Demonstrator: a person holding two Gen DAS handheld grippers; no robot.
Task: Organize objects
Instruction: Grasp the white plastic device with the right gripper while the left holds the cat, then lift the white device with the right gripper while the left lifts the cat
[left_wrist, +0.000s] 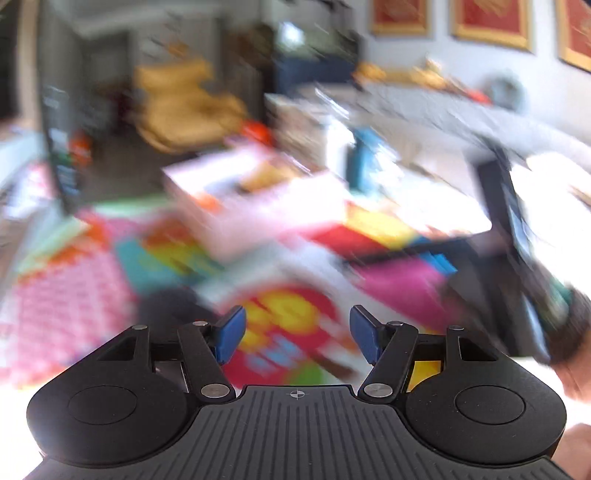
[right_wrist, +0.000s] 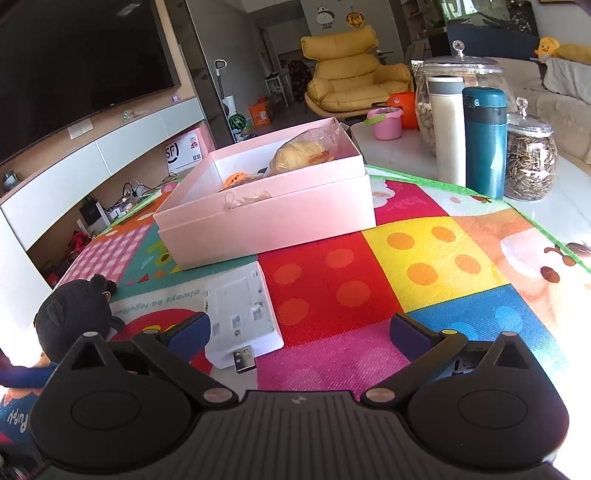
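Landmark: shallow pale pink cardboard box (right_wrist: 266, 206), lid off, sitting on the multicoloured patterned play mat (right_wrist: 436, 258).
Inside the box: a yellow lumpy item in a clear plastic bag (right_wrist: 303, 155) at the far side; a small orange object (right_wrist: 236, 179) and a little clear packet (right_wrist: 247, 199) nearer the front wall.
In front of the box: a flat white plastic adapter with a short USB plug (right_wrist: 242, 315), lying on the mat just beside the box's near wall.
Left of the adapter: a black plush toy with round ears (right_wrist: 75, 314), near the mat's edge and apart from the box.
Right of and behind the box: a white cylindrical flask (right_wrist: 448, 129) and a teal cylindrical flask (right_wrist: 485, 144) standing upright side by side, then a glass jar of dark seeds (right_wrist: 532, 162); a small pink toy bucket (right_wrist: 386, 123) stands further back.
Right gripper (right_wrist: 301, 332): blue pads spread wide, nothing between them, low over the mat in front of the box; the adapter lies just inside the left pad.
Left gripper (left_wrist: 297, 332): blue pads partly apart, nothing gripped; its view is heavily blurred, with the pink box (left_wrist: 258, 192) ahead.
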